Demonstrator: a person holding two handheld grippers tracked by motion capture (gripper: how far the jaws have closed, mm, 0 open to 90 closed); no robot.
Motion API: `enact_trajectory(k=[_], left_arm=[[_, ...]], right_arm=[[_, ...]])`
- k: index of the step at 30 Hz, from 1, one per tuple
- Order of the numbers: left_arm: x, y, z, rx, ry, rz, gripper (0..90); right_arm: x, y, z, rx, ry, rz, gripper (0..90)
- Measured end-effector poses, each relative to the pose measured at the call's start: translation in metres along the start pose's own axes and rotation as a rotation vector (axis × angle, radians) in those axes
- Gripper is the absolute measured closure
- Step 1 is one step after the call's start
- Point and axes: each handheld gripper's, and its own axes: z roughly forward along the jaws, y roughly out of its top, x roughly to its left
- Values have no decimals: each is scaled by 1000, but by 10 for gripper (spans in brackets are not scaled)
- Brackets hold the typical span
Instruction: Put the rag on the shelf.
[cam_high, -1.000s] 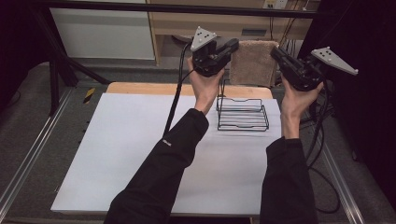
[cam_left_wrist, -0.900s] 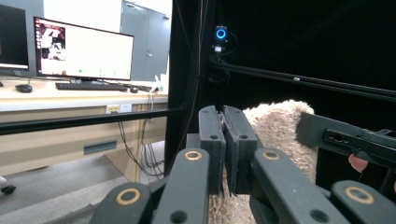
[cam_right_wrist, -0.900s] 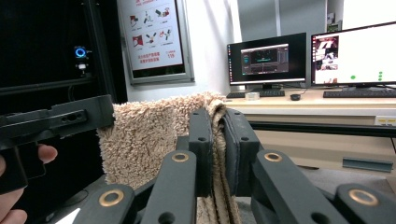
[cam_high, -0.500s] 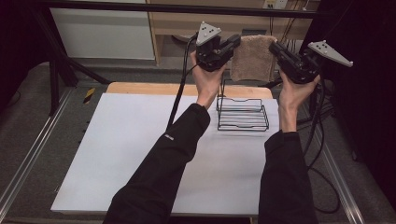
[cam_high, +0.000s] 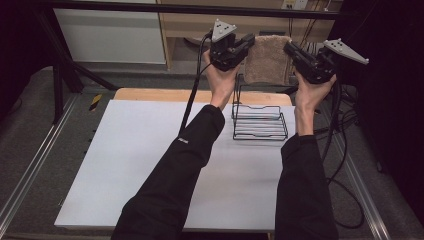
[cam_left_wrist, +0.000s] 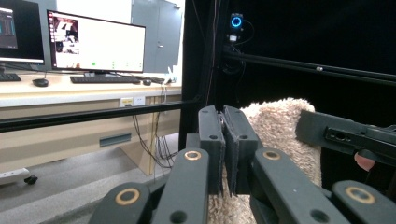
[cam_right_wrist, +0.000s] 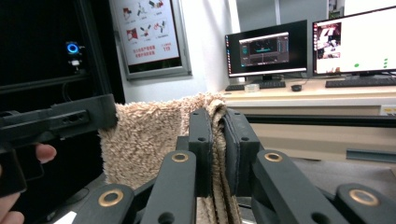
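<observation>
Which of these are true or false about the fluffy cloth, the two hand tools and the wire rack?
1. Both grippers clamp the beige towel. True.
2. The towel lies flat on the table. False: it hangs in the air between the left gripper and right gripper.
3. The black wire rack stands on the white table. True.
4. The towel fills the rack. False: the rack holds nothing.

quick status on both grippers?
Left gripper: shut on the towel, at one top corner.
Right gripper: shut on the towel's other top corner.
</observation>
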Motion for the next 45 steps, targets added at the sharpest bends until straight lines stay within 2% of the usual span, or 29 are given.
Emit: enact_trajectory(k=[7,9,22,35,40,45], left_arm=[[1,-14,7,44,2,27,861],[1,-18,8,51,-9,22,861],[-8,-42,1,87,-72,48,860],[-13,-49,-13,108,-122,44,859],[-16,-49,-18,111,-132,67,859],[-15,-52,-21,123,-153,53,857]], right_arm=[[-9,-15,4,38,-3,11,824],[-13,-19,3,47,-2,20,824],[-25,-43,-19,76,5,15,820],[-21,-50,-34,78,23,-4,818],[-19,-50,-37,77,28,-16,817],[-17,-51,-39,82,30,-20,815]])
